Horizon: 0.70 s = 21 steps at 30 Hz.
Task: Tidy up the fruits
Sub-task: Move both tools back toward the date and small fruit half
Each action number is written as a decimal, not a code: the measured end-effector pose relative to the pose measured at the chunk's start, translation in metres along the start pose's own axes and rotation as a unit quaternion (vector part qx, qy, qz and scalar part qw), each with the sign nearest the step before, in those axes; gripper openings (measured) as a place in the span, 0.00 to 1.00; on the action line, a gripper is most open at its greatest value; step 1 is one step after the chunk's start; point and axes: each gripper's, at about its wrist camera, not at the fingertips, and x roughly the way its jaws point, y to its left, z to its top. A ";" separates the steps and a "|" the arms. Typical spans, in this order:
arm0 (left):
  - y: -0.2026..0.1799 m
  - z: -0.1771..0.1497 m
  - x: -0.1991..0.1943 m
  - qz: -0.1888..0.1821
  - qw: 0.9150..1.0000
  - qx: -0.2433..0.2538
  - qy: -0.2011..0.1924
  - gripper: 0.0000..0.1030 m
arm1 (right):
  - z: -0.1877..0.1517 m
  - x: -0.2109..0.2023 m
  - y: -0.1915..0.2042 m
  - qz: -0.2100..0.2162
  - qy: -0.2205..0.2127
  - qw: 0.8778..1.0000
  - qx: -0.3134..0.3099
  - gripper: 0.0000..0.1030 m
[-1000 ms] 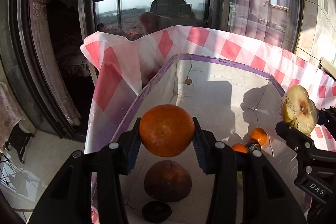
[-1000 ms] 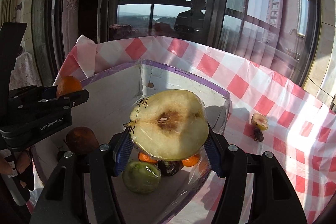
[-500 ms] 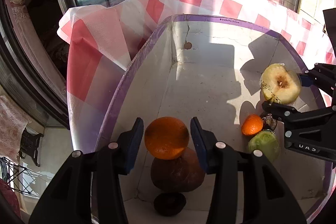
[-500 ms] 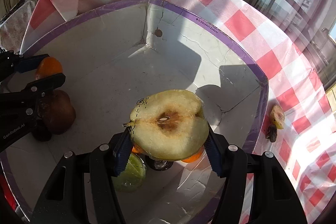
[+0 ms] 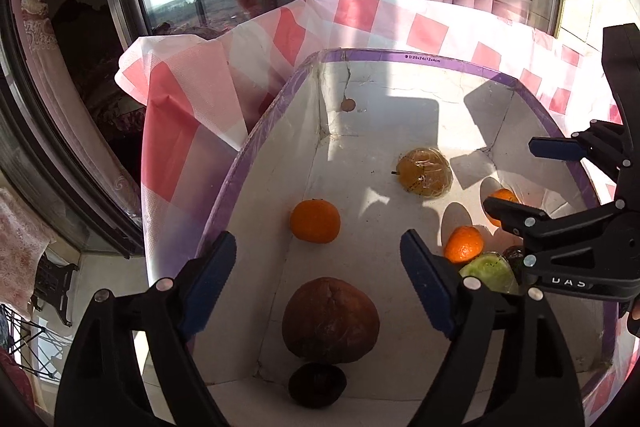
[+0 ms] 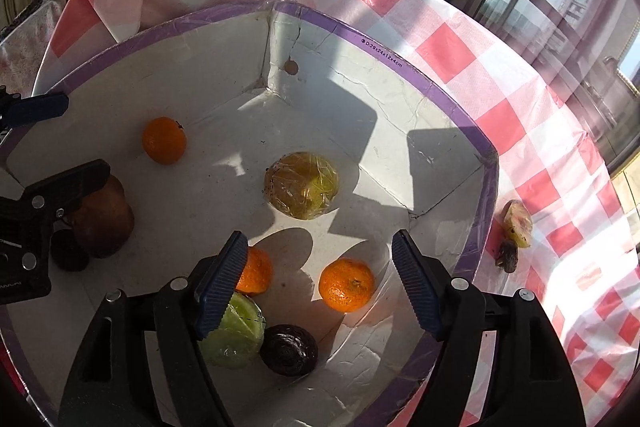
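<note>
box (image 6: 440,99) floor bare at far corner, wrapped pear half (image 6: 302,185) mid-floor, fruit crowding near wall

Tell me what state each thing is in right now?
Left tongs: opening, nothing between them.
Right tongs: opening, nothing between them.
Box: open-topped, fruit inside.
Wrapped pear half: lying free on box floor.
Fruit piece: outside, on checked cloth.

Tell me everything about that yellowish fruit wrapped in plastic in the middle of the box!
The wrapped fruit half looks like a cut pear or apple, yellow-brown, covered in crinkly clear plastic film. In the left wrist view a small stem pokes out of one side. It lies rounded side up on the white floor of the box, partly in sunlight, partly in shadow. No other fruit touches it, and no hand-held gripper holds it.
</note>
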 end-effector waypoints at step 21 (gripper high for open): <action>-0.250 -0.038 -0.055 -0.256 0.946 0.098 -0.174 0.98 | -0.233 -0.104 -0.182 -0.164 -0.172 0.927 0.290 0.84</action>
